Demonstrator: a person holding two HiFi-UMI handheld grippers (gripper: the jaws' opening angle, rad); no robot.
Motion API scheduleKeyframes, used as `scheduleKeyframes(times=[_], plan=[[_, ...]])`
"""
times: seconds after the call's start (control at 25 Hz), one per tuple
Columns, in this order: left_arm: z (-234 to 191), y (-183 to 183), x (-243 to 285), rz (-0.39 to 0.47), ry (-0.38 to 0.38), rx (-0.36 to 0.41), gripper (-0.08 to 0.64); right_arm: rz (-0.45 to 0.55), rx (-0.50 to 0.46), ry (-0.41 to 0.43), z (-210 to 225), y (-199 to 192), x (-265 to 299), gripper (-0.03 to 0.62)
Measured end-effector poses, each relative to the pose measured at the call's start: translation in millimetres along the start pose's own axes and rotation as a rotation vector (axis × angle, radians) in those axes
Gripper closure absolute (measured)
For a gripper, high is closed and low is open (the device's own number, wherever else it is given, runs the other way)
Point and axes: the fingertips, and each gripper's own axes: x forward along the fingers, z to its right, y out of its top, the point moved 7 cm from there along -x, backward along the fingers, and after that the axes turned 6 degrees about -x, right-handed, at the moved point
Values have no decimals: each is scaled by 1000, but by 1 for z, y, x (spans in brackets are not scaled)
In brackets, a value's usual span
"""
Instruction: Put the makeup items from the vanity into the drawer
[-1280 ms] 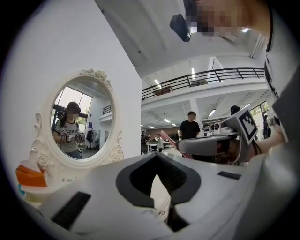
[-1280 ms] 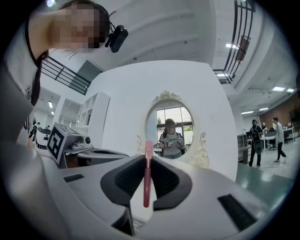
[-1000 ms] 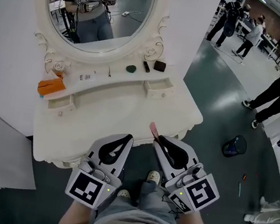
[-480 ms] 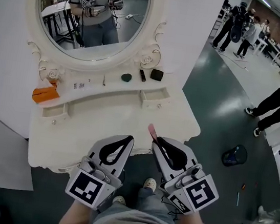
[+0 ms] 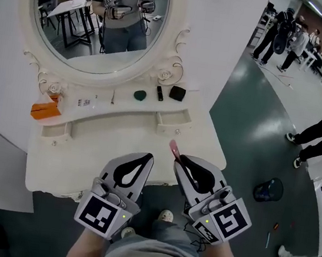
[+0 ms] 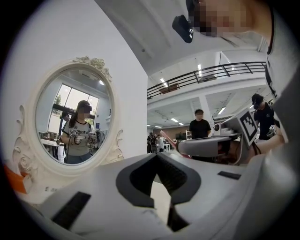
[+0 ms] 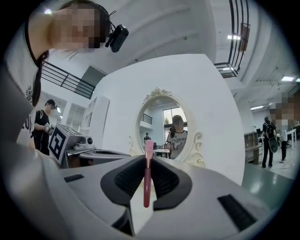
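My right gripper is shut on a thin pink makeup stick, which pokes up past the fingertips over the vanity's front edge. In the right gripper view the pink stick stands upright between the pads. My left gripper is beside it, shut with nothing in it; its jaws meet at the tip. On the vanity's upper shelf lie a green item, a small black tube, a black box and a thin stick. Two small drawers sit under the shelf.
An orange object lies at the shelf's left end. The oval mirror shows the person. A white wall panel stands behind the white vanity. Several people stand on the green floor at the right, near a blue object.
In the head view the vanity has drifted left and slightly farther off. Both grippers keep the same pose, the right one still shut on the pink stick.
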Motion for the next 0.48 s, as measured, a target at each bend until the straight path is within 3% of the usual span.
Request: scheduleKeyframes(times=[0.48], plan=[[15,-1,54,2,68,0,549,6,6,78,59,-11,0,526]])
